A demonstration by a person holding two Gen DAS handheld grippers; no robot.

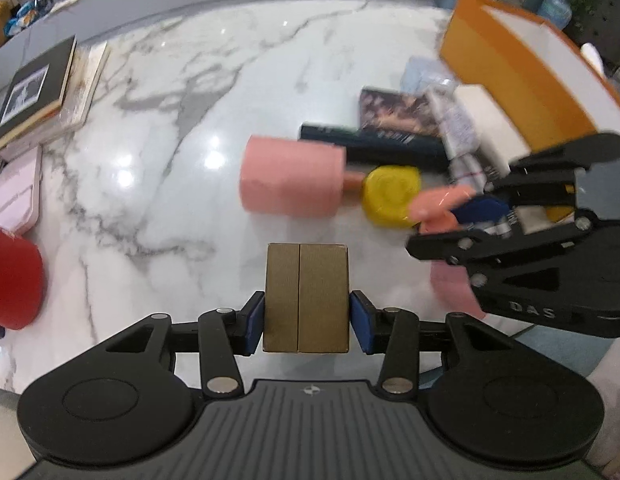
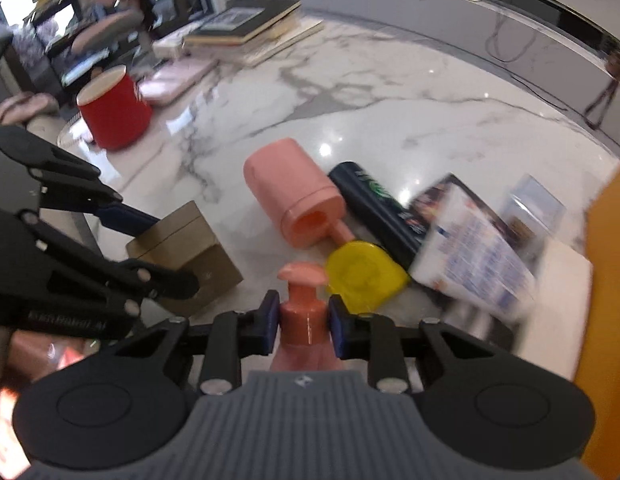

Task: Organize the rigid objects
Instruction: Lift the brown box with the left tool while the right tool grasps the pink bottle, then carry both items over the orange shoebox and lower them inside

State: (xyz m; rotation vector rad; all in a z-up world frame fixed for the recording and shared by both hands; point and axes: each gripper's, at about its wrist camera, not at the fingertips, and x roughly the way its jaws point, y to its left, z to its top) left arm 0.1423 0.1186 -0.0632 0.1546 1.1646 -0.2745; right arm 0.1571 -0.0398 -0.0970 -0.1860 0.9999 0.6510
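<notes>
My left gripper (image 1: pixel 306 322) is shut on a gold-brown box (image 1: pixel 306 296) and holds it over the marble table (image 1: pixel 170 120); the box also shows in the right wrist view (image 2: pixel 186 252). My right gripper (image 2: pixel 302 322) is shut on the neck of a pink pump bottle (image 2: pixel 304 304). Ahead lie a pink cylinder container (image 1: pixel 292 176) on its side, a yellow lid (image 1: pixel 389 194), a dark bottle (image 1: pixel 373 144) and printed boxes (image 2: pixel 473 248). An orange box (image 1: pixel 509 68) stands at the right.
A red cup (image 2: pixel 114 108) stands at the left edge of the table. A stack of books (image 1: pixel 42 92) and a pink flat case (image 1: pixel 14 192) lie at the far left. A grey counter with cables runs behind the table.
</notes>
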